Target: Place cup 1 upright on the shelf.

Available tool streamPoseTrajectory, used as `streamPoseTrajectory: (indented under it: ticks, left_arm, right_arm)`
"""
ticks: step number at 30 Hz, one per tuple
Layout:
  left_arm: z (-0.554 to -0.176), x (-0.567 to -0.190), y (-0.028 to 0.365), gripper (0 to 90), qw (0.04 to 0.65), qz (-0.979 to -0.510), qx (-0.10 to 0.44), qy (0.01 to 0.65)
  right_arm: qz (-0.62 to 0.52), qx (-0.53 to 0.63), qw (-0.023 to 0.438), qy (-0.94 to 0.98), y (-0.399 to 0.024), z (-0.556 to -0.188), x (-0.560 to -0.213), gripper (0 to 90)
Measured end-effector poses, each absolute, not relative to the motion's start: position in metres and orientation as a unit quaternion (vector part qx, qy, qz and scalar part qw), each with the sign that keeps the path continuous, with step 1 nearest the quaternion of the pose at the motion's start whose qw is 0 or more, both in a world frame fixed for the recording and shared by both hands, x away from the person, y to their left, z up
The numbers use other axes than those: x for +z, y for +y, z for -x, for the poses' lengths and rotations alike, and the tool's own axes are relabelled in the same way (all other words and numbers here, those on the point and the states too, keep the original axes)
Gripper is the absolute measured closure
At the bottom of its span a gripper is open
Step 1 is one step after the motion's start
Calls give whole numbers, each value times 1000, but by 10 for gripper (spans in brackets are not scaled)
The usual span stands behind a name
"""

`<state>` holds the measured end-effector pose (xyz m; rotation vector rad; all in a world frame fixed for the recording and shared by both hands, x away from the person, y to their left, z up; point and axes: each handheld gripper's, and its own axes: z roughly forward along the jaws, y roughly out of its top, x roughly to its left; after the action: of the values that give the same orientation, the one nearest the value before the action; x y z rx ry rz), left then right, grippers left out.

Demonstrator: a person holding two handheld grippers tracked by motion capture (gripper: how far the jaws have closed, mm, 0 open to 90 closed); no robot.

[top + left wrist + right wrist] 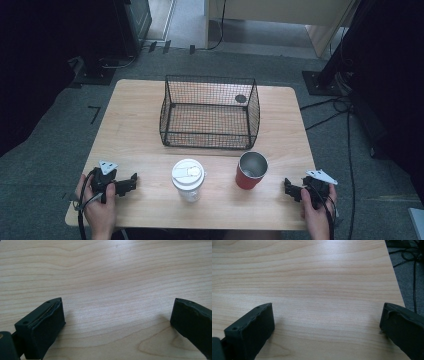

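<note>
Bare table (135, 125) is left around both cups; the way forward is blocked by the wire basket (209, 112) behind the white cup (188, 179) and red cup (251, 170).

Tongs (325, 322) spread wide, bare wooden table (312, 277), cables (412, 257)

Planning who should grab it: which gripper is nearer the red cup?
Right. The right gripper sits just right of the red cup, jaws open toward it. The left gripper rests at the table's other side, with the white lidded cup between.
</note>
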<state>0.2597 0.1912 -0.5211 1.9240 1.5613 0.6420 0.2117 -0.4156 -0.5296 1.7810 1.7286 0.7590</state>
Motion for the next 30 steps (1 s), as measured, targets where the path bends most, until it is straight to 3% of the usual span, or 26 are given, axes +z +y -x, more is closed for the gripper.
streamPoseTrajectory:
  ticks: [30]
  left_arm:
    - [-260, -521, 191, 0, 287, -720, 240, 584]
  right_arm:
    - [-626, 315, 272, 659, -386, -191, -513, 0]
